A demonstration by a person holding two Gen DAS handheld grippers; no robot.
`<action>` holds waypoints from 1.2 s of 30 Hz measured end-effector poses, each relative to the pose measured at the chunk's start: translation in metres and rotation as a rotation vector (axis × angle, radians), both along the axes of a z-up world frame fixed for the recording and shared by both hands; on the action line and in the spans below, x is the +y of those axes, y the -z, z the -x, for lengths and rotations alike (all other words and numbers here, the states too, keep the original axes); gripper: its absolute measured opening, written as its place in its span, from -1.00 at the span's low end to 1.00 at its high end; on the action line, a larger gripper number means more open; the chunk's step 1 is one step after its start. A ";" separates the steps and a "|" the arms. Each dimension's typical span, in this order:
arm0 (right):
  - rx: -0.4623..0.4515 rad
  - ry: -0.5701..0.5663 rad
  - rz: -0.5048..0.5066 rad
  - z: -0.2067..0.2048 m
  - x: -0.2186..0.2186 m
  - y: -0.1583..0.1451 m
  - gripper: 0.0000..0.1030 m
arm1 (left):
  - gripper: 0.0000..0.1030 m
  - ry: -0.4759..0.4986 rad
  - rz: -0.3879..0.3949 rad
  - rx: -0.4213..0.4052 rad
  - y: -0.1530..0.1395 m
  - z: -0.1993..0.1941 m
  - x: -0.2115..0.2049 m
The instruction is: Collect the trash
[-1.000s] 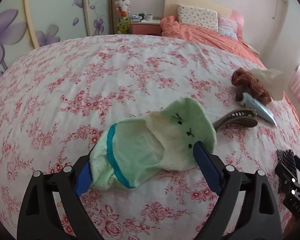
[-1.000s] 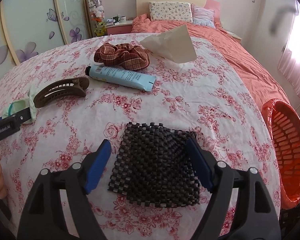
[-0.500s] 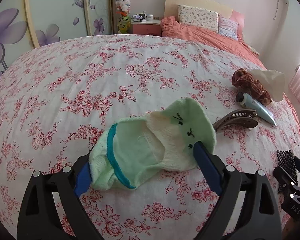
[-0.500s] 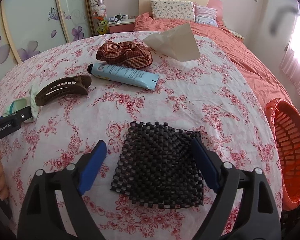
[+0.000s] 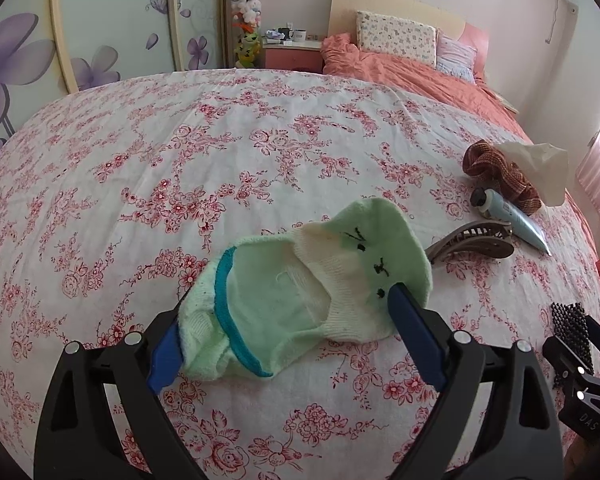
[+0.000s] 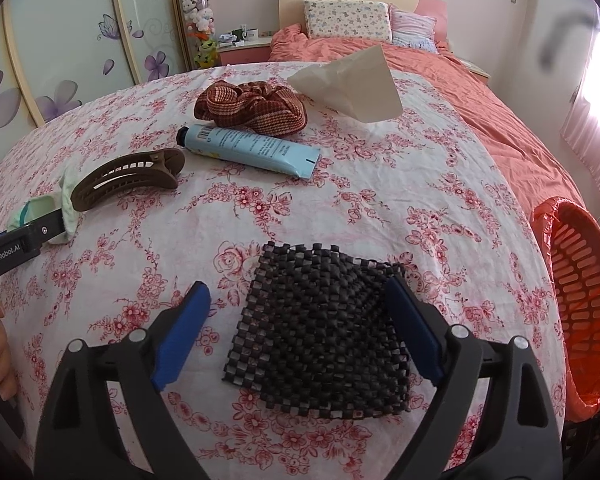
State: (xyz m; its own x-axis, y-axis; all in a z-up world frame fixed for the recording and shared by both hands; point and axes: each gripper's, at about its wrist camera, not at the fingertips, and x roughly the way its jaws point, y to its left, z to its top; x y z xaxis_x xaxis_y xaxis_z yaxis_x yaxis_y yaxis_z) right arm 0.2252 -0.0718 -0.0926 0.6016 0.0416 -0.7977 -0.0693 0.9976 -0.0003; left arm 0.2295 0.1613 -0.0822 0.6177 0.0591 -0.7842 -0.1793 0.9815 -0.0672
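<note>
Beside the brown hair claw (image 6: 128, 178), on the flower-print bed sheet (image 5: 228, 152), your two tools sit over two different pieces of clutter. Your left hand-held gripper (image 5: 284, 332) has its jaws spread wide around the pale green sock (image 5: 300, 296); the blue fingers (image 5: 414, 336) flank the sock's two ends, and whether they brush the fabric I cannot tell, but nothing is pinched or lifted. Your right hand-held gripper (image 6: 296, 332) is opening at this moment, with the black woven mat (image 6: 320, 336) lying flat on the sheet between its jaws; the far pad stands at the mat's edge, the near one well clear of it.

Beyond the hair claw lie the light blue tube (image 6: 252, 150), then the rust-coloured scrunchie (image 6: 252, 110), and just past that the crumpled tissue (image 6: 352, 80), which stands up on its folds. Of everything here, the tissue looks to me the likeliest real trash; the sock, claw, scrunchie and tube read as belongings. The orange basket (image 6: 580, 300), lined with an orange bag, waits off the edge of the bed, on the far side of the mat from the claw, presumably as the bin. Both tools point steeply down at the sheet, which suits a pinch from above on soft, flat things. Nothing appears to be in the basket yet, so the collecting seems barely begun.
</note>
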 end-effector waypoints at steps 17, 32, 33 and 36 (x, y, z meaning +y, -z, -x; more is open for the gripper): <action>-0.024 0.007 0.026 0.005 0.002 -0.003 0.23 | 0.02 0.084 -0.061 -0.010 -0.003 0.000 -0.016; -0.099 0.012 -0.128 0.031 -0.028 -0.032 -0.72 | -0.78 0.118 0.023 -0.106 -0.026 0.017 -0.007; -0.112 0.007 -0.132 0.033 -0.027 -0.037 -0.72 | -0.78 0.120 0.024 -0.116 -0.030 0.019 -0.008; -0.140 0.001 -0.147 0.036 -0.028 -0.049 -0.72 | -0.78 0.126 0.020 -0.150 -0.044 0.023 -0.011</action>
State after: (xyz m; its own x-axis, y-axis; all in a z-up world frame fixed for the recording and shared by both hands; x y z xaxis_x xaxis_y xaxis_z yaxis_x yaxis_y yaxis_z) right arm 0.1890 -0.1003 -0.0439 0.7063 0.1506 -0.6917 -0.0777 0.9877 0.1357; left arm 0.2061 0.1503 -0.0377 0.7292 -0.0402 -0.6831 -0.0420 0.9938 -0.1033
